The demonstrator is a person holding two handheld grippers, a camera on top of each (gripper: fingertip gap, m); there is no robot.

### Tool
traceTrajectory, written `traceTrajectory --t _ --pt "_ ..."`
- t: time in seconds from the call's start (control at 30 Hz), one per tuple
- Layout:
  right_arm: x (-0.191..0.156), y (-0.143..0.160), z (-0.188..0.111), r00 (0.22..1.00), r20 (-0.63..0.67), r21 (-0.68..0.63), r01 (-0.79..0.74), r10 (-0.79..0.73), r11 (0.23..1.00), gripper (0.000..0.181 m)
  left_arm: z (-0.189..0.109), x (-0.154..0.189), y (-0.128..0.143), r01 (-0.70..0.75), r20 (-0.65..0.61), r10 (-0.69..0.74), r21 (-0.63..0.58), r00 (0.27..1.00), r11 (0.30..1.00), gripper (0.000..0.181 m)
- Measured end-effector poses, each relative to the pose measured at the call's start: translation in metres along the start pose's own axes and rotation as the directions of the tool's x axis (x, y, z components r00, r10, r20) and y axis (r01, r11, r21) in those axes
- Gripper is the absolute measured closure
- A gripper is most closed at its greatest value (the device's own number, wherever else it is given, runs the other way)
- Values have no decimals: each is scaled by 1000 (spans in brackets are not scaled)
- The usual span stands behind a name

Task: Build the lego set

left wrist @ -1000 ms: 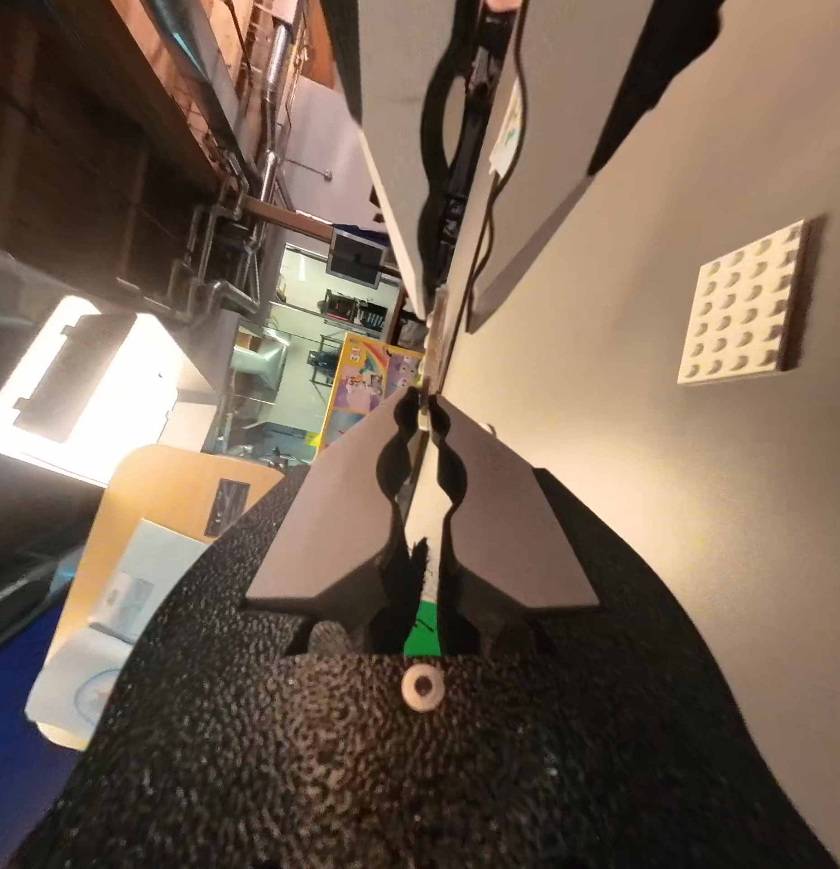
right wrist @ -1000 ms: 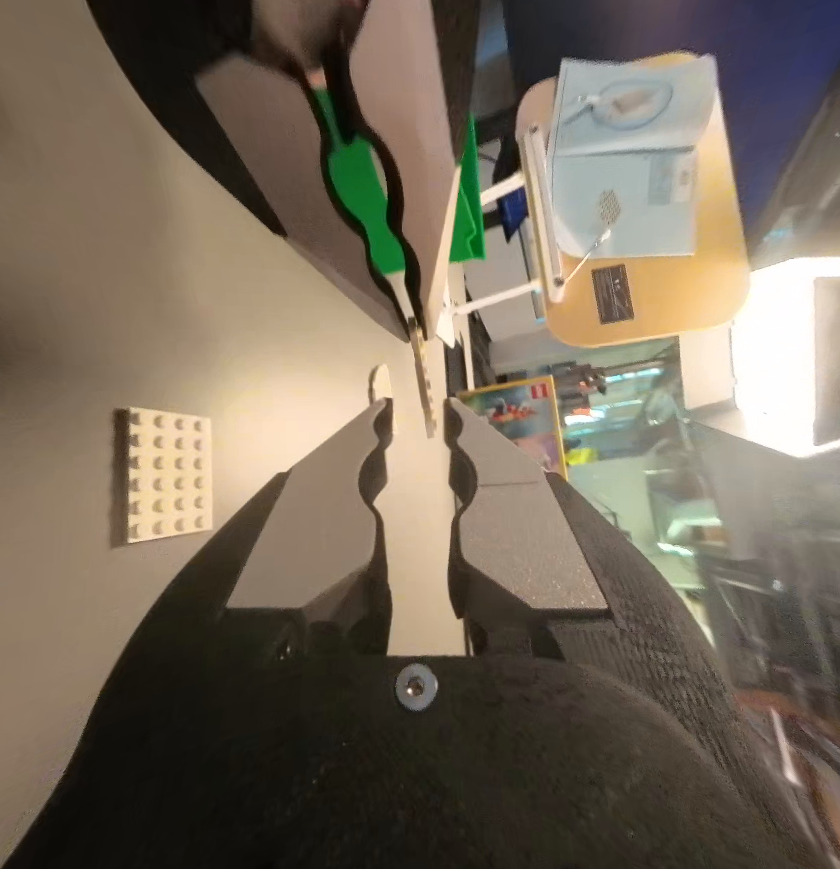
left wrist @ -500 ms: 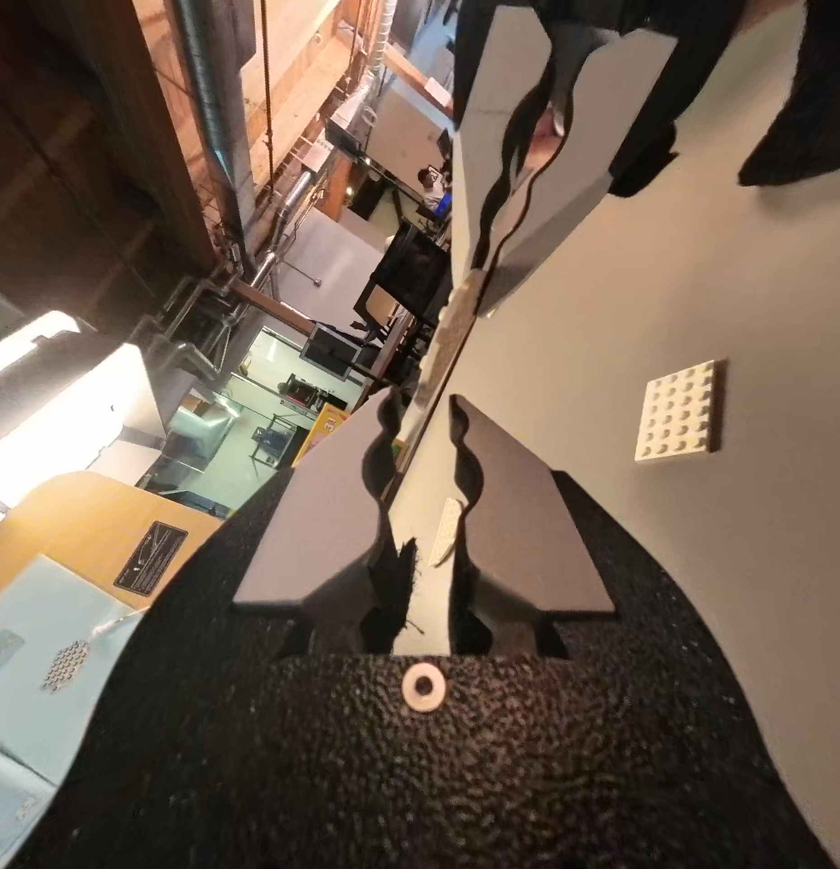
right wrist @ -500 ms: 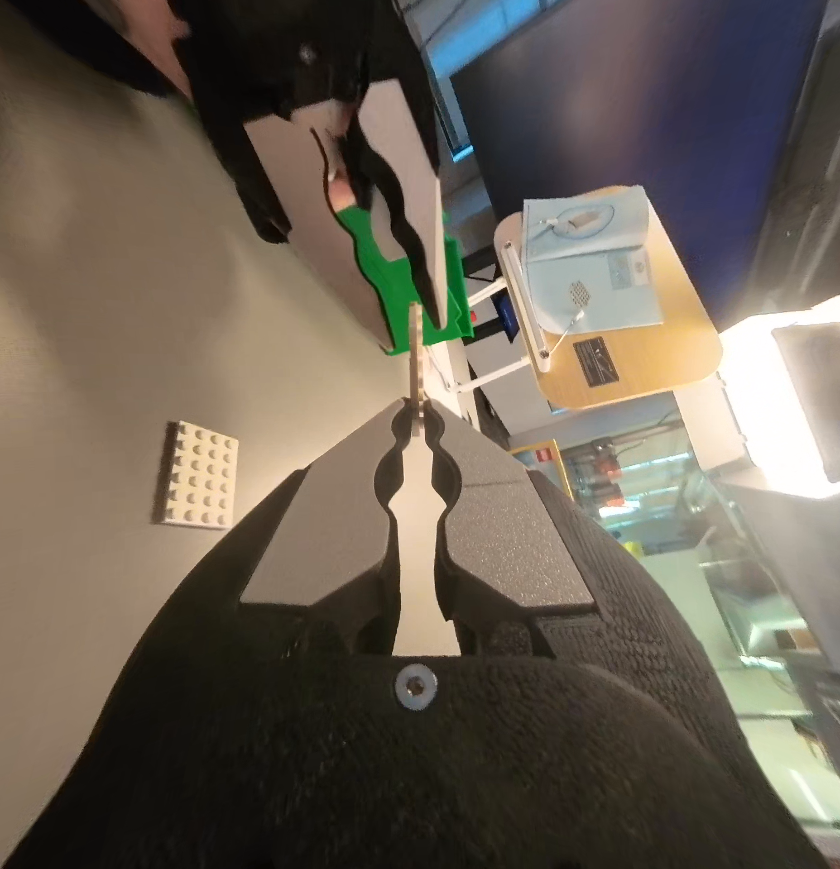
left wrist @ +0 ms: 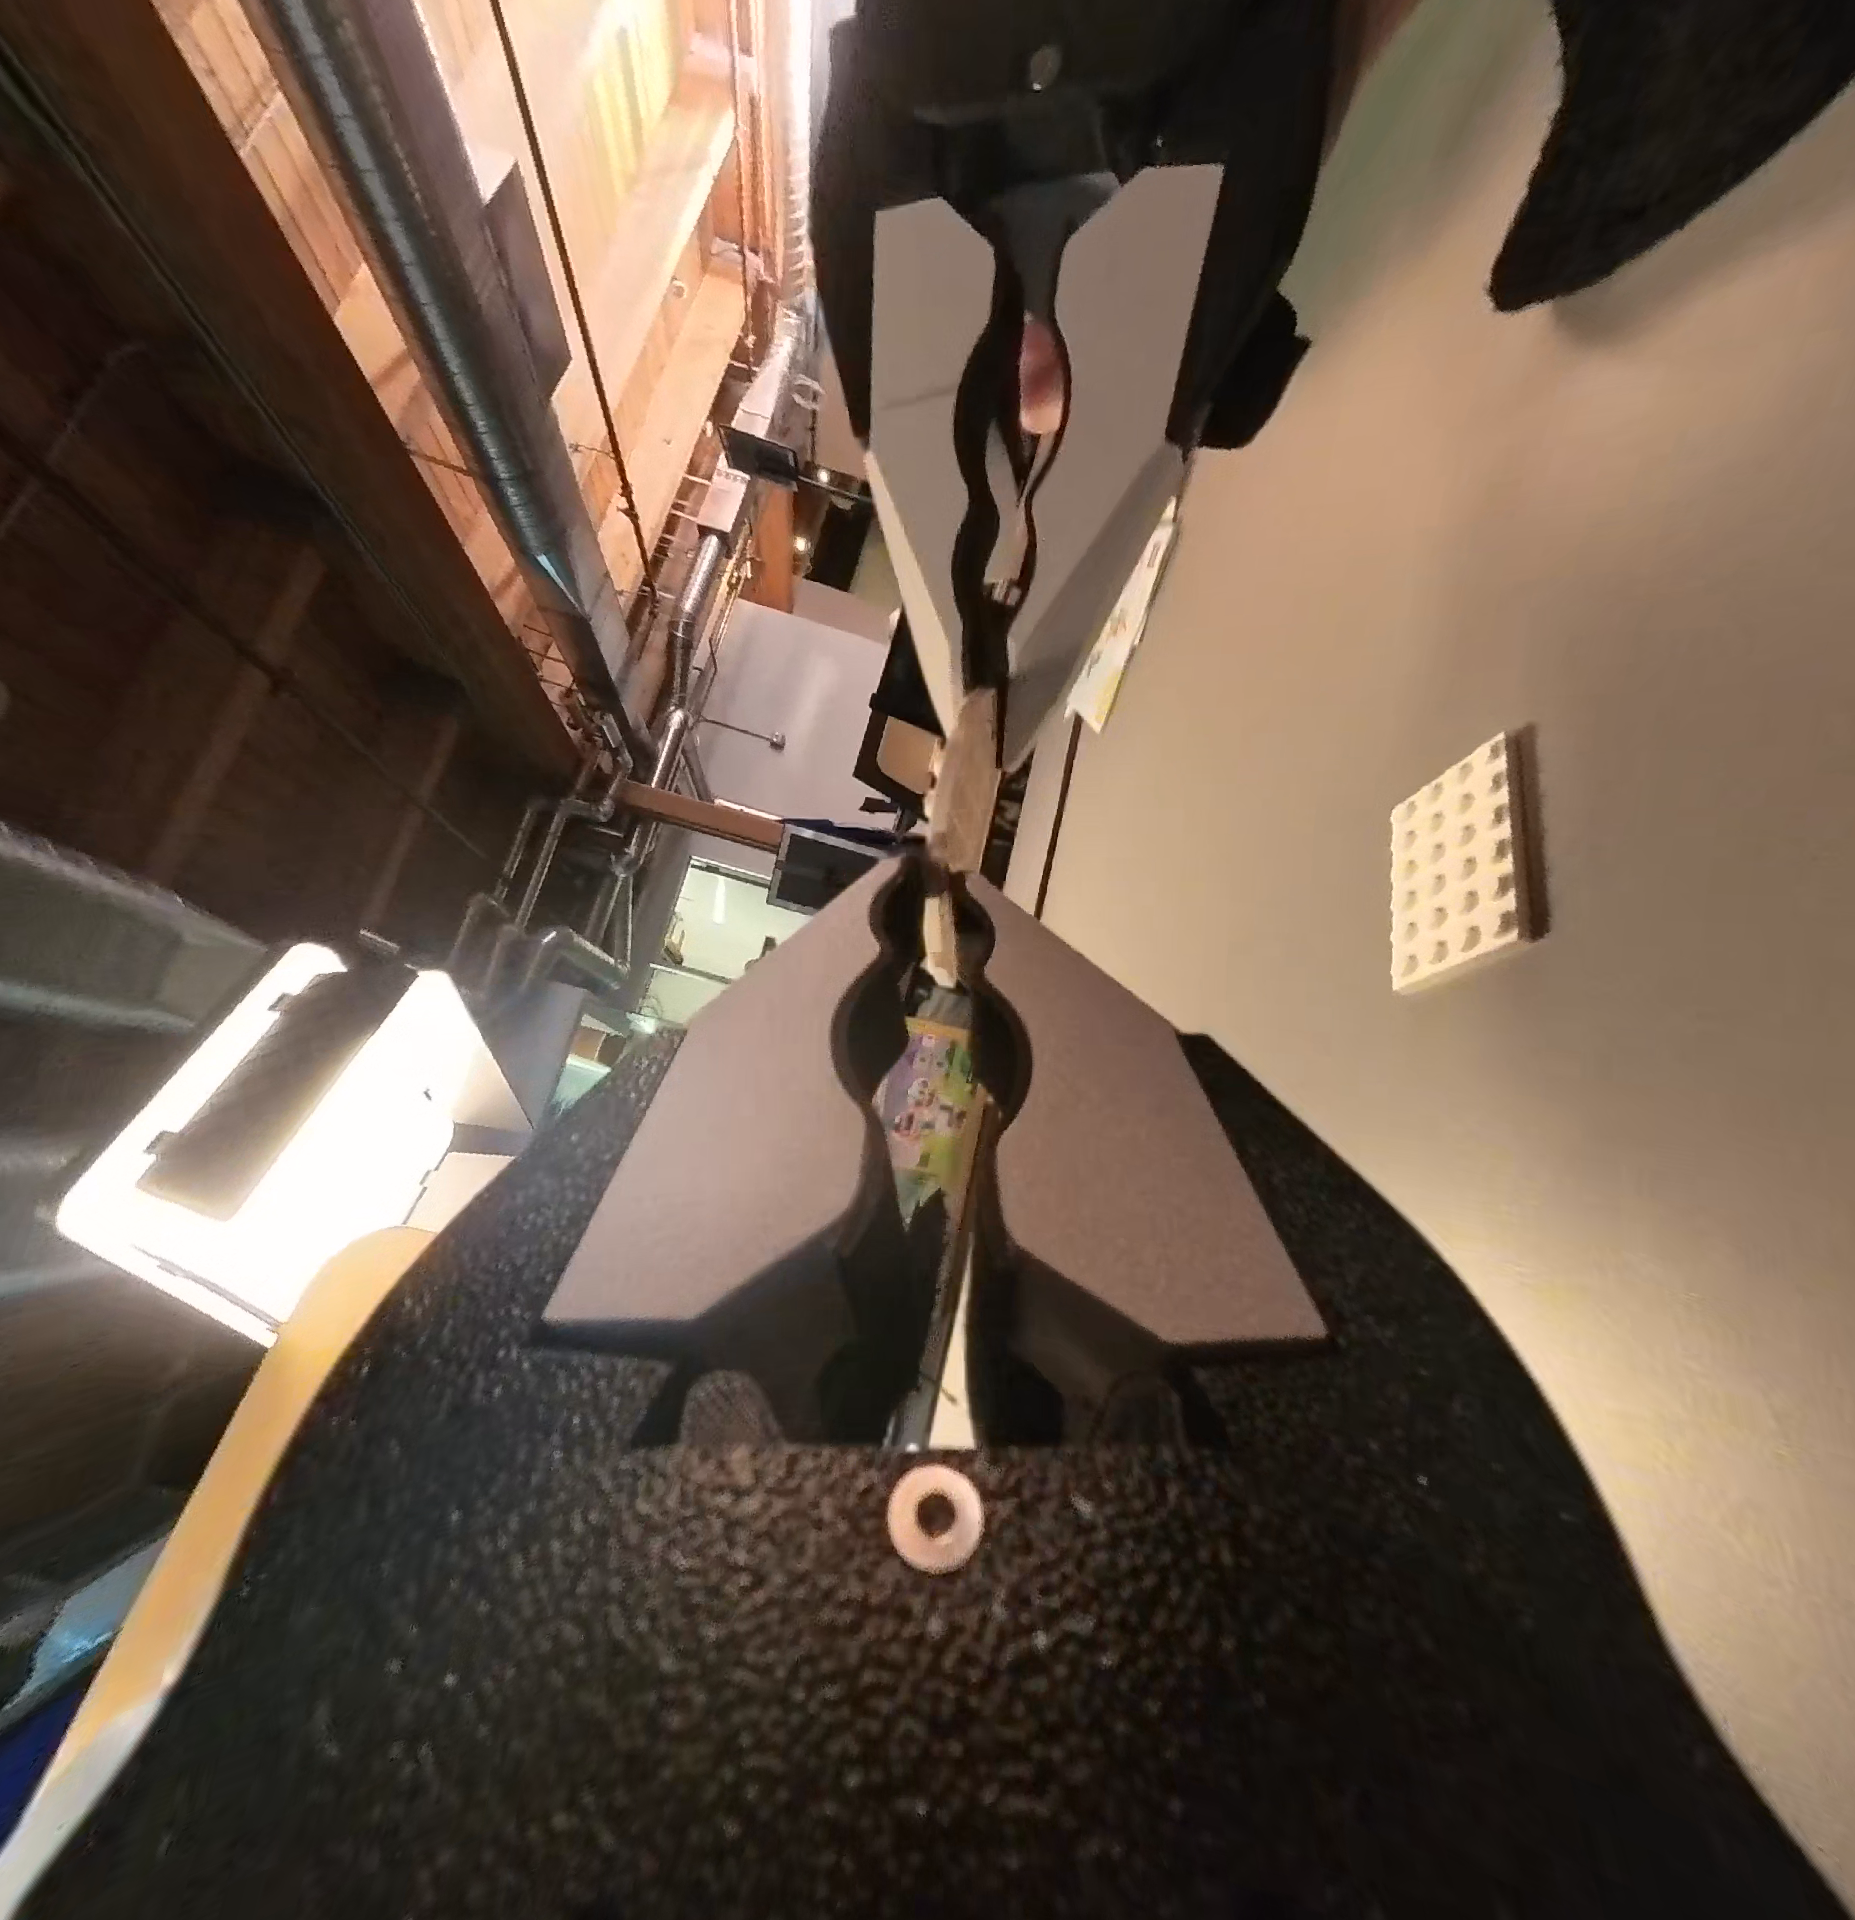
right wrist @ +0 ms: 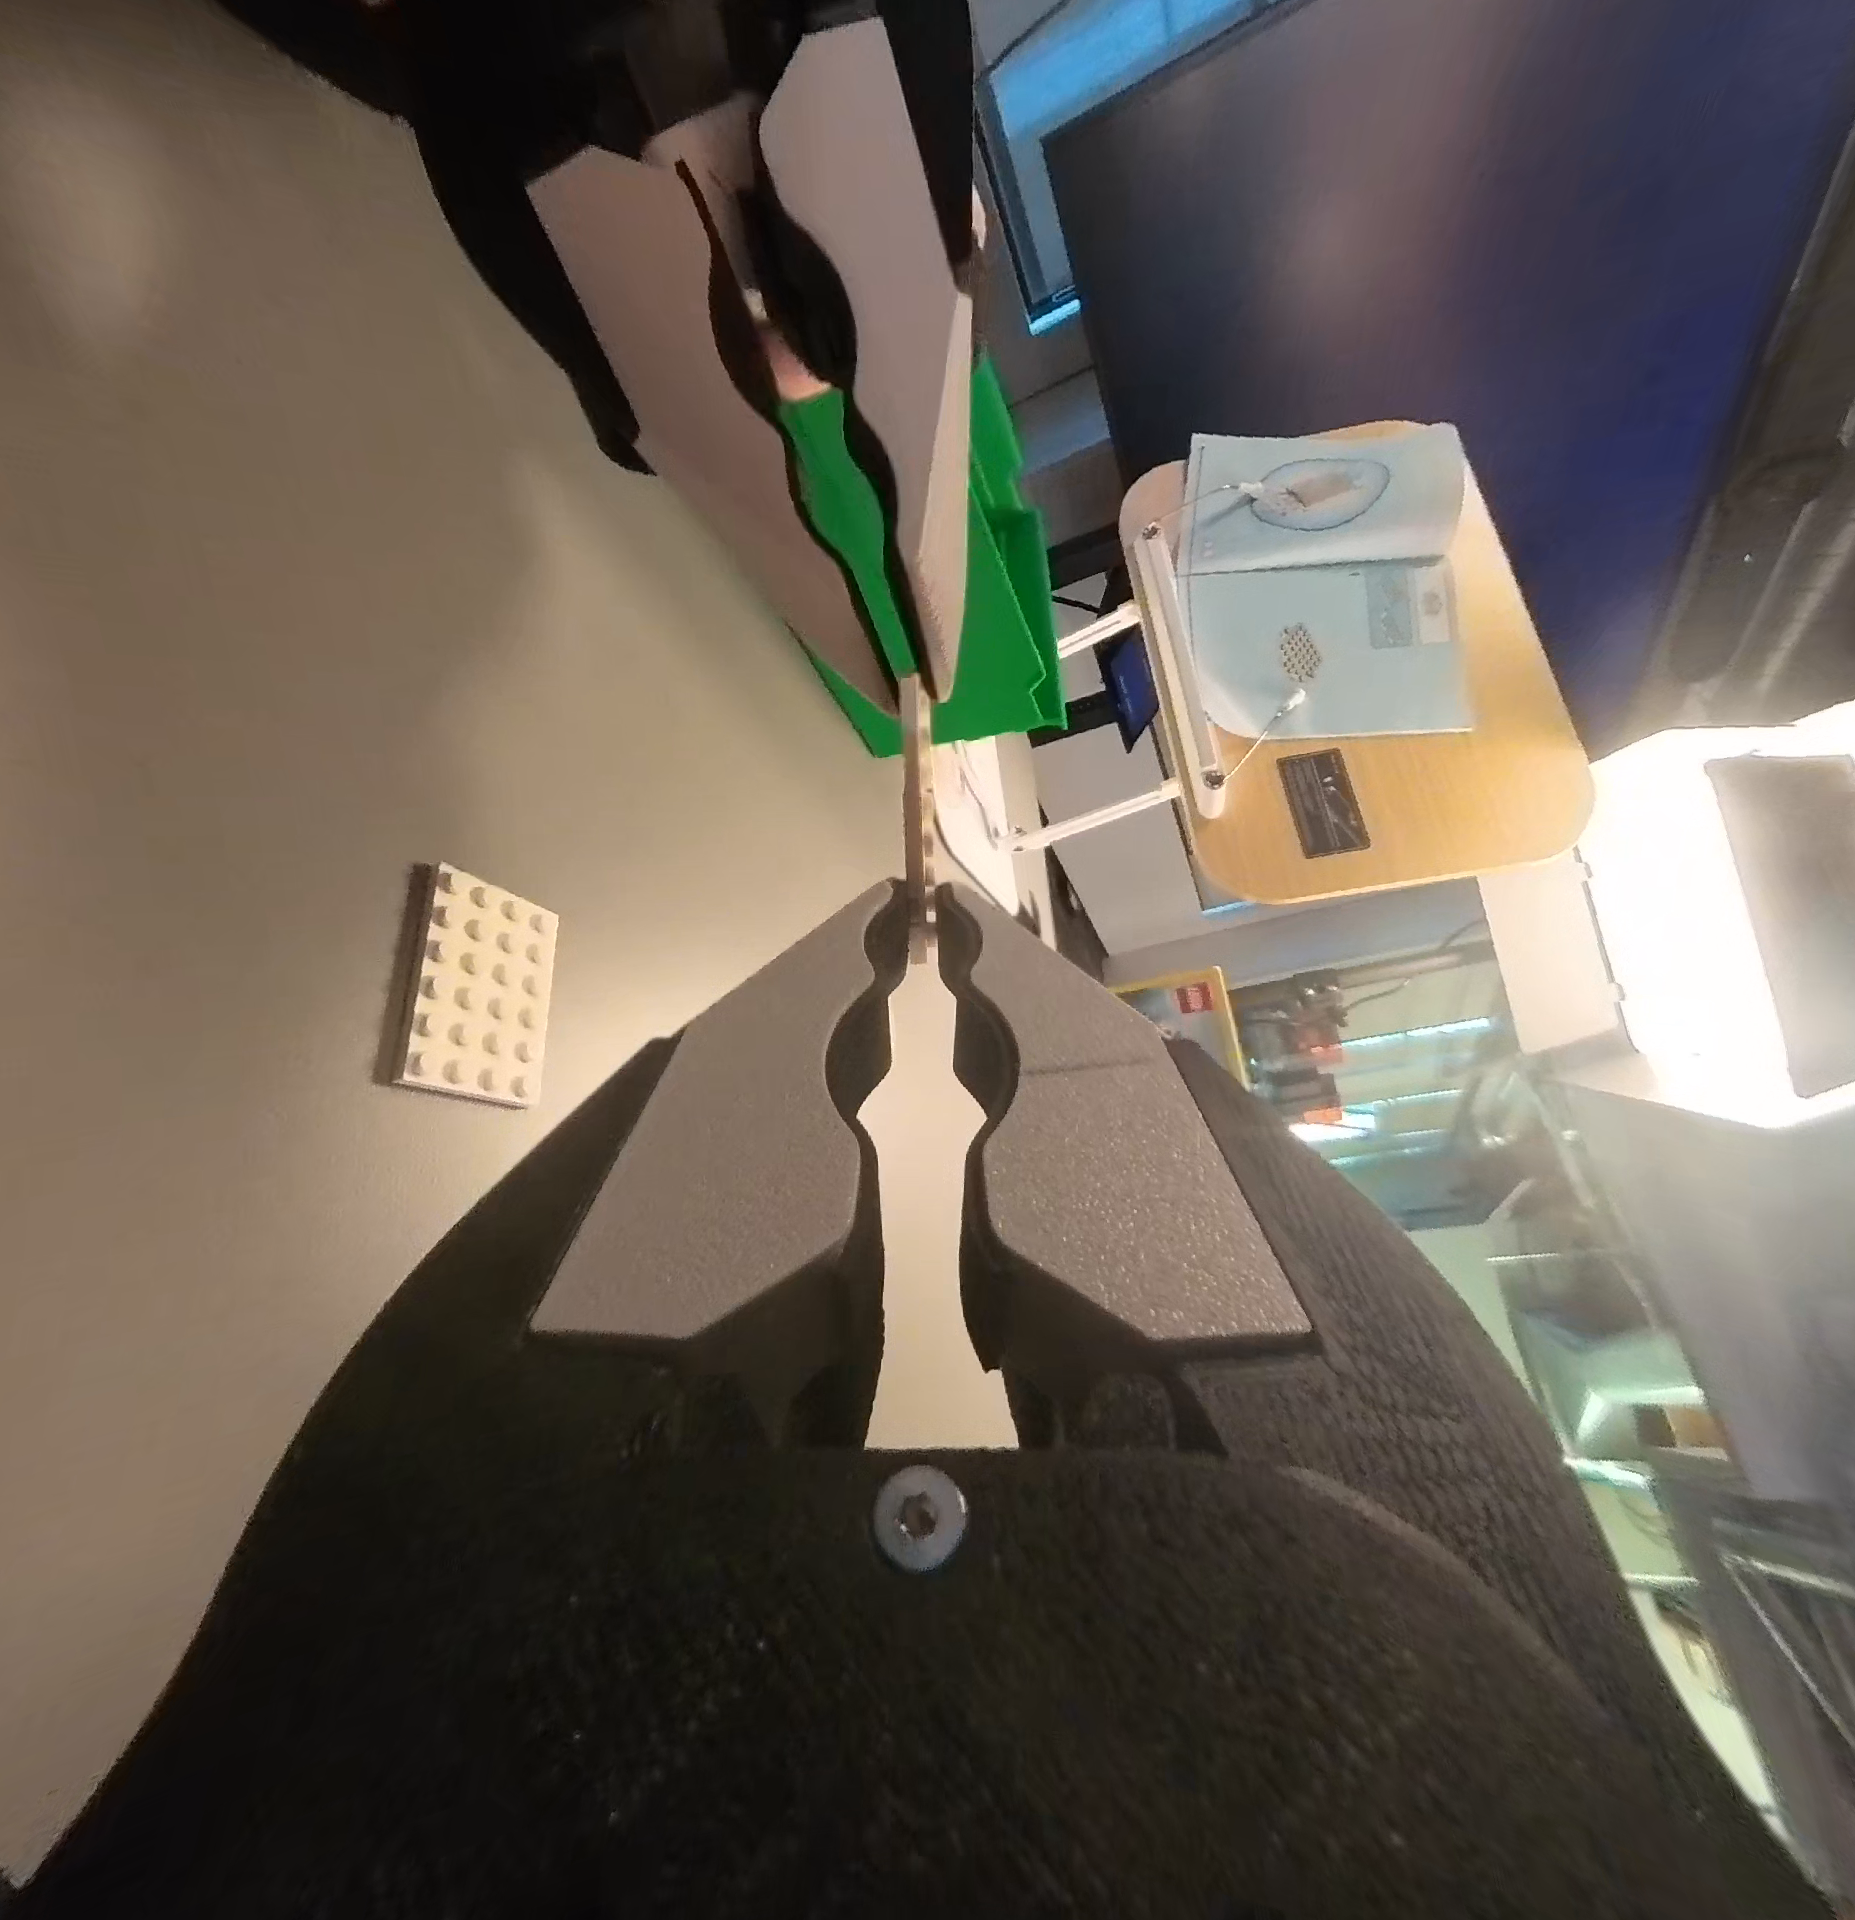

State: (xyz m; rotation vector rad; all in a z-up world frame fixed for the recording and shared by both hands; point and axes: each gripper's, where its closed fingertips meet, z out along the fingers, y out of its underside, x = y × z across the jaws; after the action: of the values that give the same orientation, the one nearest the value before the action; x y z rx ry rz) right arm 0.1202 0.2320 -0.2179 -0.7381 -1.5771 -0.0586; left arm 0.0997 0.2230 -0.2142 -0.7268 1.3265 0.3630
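A thin pale lego plate (left wrist: 964, 790) hangs edge-on in the air between my two grippers; it also shows in the right wrist view (right wrist: 918, 821). My left gripper (left wrist: 938, 899) is shut on its near end, where a white bit sits between the tips. I cannot tell if that bit is a separate piece. My right gripper (right wrist: 918, 920) is shut on the opposite end. Each gripper faces the other, tips almost meeting. A white studded plate (left wrist: 1463, 862) lies flat on the grey table (left wrist: 1525, 1351), off to the side and apart from both grippers; it also shows in the right wrist view (right wrist: 476, 987).
A green bin (right wrist: 996, 582) stands behind the left gripper at the table's edge. A printed sheet (left wrist: 1120, 623) lies on the table behind the right gripper. A lego box (right wrist: 1183, 1008) stands beyond the table. A wooden side table (right wrist: 1401, 727) is farther off. Both grippers' tips are close together, under 4 cm apart.
The left gripper let go of the plate as the right gripper shut on it. The left gripper has now shut again on the plate's other end. Both are lifted off the table.
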Motion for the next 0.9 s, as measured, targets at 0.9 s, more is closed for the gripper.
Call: traceTrajectory --t 0.9 --pt "-97 31 8 452 505 -423 -613 736 667 151 -2 13 17 -151 -62 146 -93 987 984 181"
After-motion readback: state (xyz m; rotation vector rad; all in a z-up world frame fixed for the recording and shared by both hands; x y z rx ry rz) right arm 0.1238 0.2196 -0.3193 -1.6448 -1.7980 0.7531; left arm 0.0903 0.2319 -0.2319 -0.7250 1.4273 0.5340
